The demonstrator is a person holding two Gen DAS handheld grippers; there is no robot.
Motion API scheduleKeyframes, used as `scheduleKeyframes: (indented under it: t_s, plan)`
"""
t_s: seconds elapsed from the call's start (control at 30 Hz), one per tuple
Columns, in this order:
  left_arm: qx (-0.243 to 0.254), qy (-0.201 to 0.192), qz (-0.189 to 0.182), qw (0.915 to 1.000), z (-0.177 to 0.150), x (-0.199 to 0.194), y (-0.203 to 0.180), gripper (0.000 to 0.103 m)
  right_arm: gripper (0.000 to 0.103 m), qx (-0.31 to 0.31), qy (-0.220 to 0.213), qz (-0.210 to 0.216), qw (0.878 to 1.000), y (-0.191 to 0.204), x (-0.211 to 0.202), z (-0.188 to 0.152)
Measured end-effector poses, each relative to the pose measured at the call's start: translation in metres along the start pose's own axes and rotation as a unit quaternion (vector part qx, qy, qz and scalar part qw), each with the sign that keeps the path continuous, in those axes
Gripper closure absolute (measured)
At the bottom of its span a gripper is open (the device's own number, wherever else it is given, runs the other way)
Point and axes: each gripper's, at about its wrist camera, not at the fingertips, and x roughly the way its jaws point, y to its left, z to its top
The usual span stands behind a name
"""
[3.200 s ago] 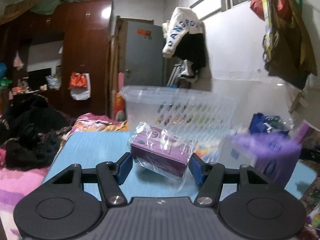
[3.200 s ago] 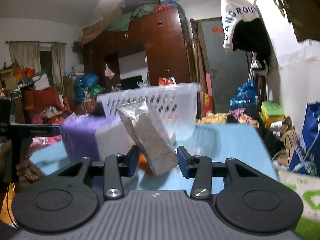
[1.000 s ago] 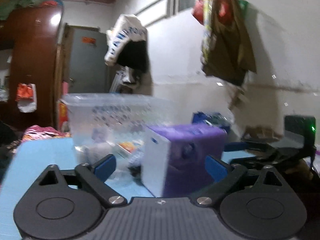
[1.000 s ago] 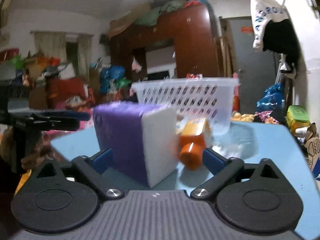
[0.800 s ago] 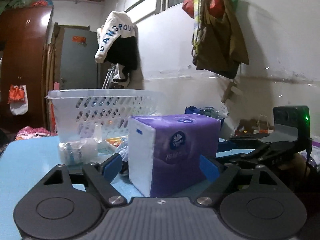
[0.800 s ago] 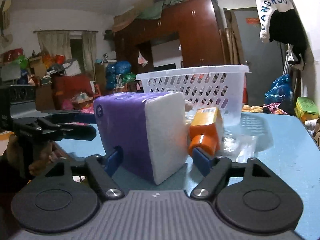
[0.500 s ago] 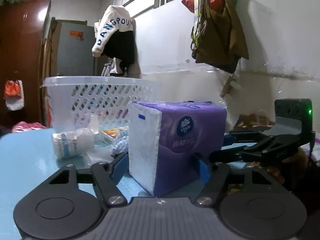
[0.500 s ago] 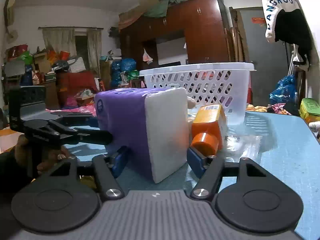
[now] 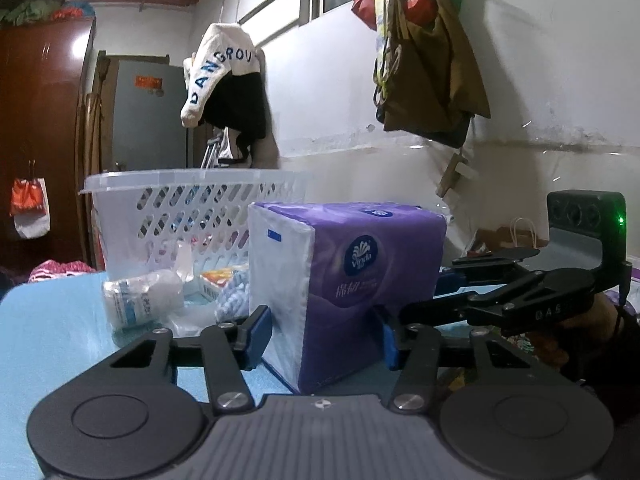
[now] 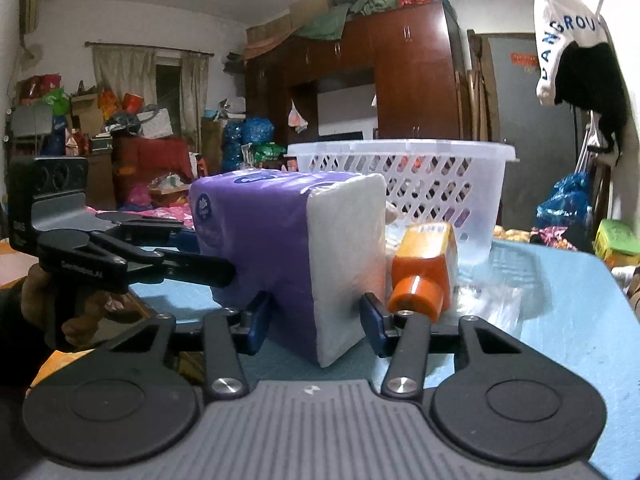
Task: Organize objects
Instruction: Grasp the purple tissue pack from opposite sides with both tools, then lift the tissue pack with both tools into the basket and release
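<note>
A purple and white tissue pack (image 9: 352, 264) stands on the blue table (image 9: 48, 320) in front of a white plastic basket (image 9: 192, 184). My left gripper (image 9: 323, 336) has its jaws closing on the pack's near corner, and both blue pads press its sides. In the right wrist view the same tissue pack (image 10: 256, 232) sits between the closing jaws of my right gripper (image 10: 314, 320), whose pads also touch it. The two grippers hold it from neighbouring sides, each visible in the other's view.
A white bottle (image 9: 140, 300) and small packets lie between the pack and the basket. An orange bottle (image 10: 424, 272) lies just right of the pack, close to my right gripper's right finger. The basket (image 10: 400, 148) stands behind. A person's hand (image 10: 40, 300) holds the left gripper.
Over the last second both grippers' jaws narrowed from wide apart until the pads met the tissue pack. The purple box and brown packet held about three seconds ago are gone from the jaws.
</note>
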Motion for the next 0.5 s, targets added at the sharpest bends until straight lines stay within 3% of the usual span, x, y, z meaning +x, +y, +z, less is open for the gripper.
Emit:
scheduleKeyframes:
  t_s: [0.27,0.5]
  plan:
    - [0.004,-0.022,0.015,0.9996,0.031,-0.016,-0.01,0.049,0.055,-0.016,-0.024,-0.016,0.999,0.008,-0.011,0.028]
    - [0.026,-0.061,0.043,0.9969,0.09,-0.02,-0.01,0.049,0.056,-0.038,-0.03,-0.016,0.999,-0.005,-0.005,0.093]
